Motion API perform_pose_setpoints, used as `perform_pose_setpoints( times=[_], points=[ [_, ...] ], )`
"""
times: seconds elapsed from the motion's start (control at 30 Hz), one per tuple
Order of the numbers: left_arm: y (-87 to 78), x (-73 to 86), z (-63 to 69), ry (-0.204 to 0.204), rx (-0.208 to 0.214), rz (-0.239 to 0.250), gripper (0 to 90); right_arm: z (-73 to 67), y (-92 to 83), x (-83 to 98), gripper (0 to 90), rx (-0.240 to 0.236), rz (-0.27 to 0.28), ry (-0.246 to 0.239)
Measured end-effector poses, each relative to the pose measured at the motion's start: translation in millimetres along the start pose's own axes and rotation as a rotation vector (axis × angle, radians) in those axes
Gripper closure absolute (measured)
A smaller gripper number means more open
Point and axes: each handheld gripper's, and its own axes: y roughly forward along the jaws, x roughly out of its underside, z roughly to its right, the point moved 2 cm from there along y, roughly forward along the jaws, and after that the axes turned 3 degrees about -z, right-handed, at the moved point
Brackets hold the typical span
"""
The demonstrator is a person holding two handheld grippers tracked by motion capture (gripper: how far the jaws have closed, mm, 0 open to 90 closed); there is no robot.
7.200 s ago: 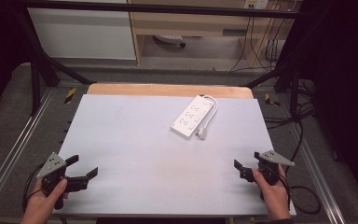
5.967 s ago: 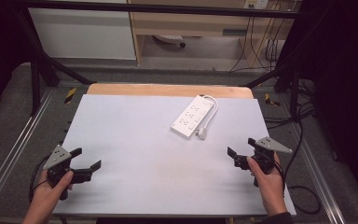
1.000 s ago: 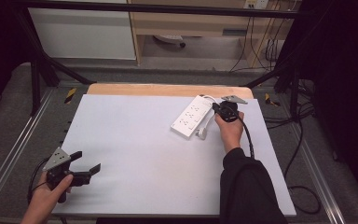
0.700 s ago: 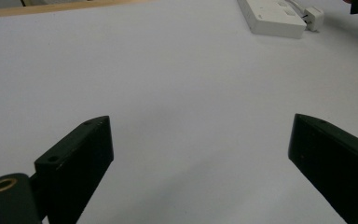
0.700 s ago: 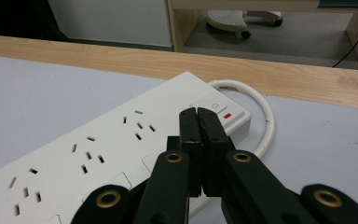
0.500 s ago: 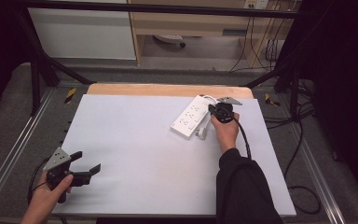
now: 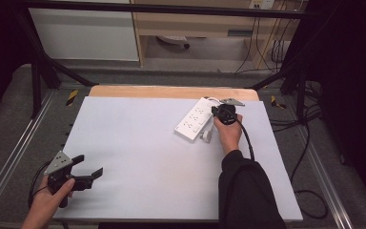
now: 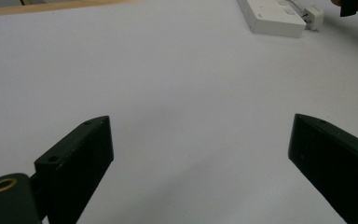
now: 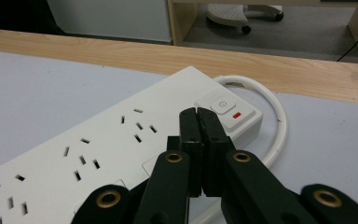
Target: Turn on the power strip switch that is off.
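— Behind the table (image 7: 138, 143), at the top of the high view, what is being seen?

— White cupboards (image 7: 83, 33) and a wooden shelf (image 7: 195, 24) are being seen there, with dark cables (image 7: 267, 47) hanging at the upper right. A strip of wood (image 7: 171, 92) is showing along the far edge of the pale table top.

— Where is the power strip (image 7: 194, 120) lying?

— It is lying flat, right of the middle and near the far edge, turned at a slant. Its white plug (image 7: 207, 135) is lying just beside its near end. In the right gripper view its button (image 9: 220, 105) and a small red light (image 9: 236, 115) are being shown near the middle of the frame, with the white cord (image 9: 272, 116) curling to the right.

— How is the right gripper (image 7: 218, 112) being held?

— It is being held at the far end of the power strip, with both jaws pressed together and nothing between them. Their tips are pointing at the button; whether it is being touched cannot be told.

— And the left gripper (image 7: 88, 167)?

— It is being held at the lower left of the high view, well apart from the power strip. Its jaws are standing wide apart over bare table.
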Motion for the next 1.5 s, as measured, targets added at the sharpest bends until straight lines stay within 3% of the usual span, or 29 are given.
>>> perform_pose_setpoints(
  times=[0.73,1.5],
  points=[
    [0.9,0.4,0.1,0.001,0.001,-0.007,6.8,1.2,7.7,4.7,90.0,0.003,-0.017,0.021],
    [0.1,1.0,-0.4,-0.001,-0.002,-0.008,6.9,-5.8,19.1,2.9,90.0,0.008,-0.032,0.001]
  ],
)
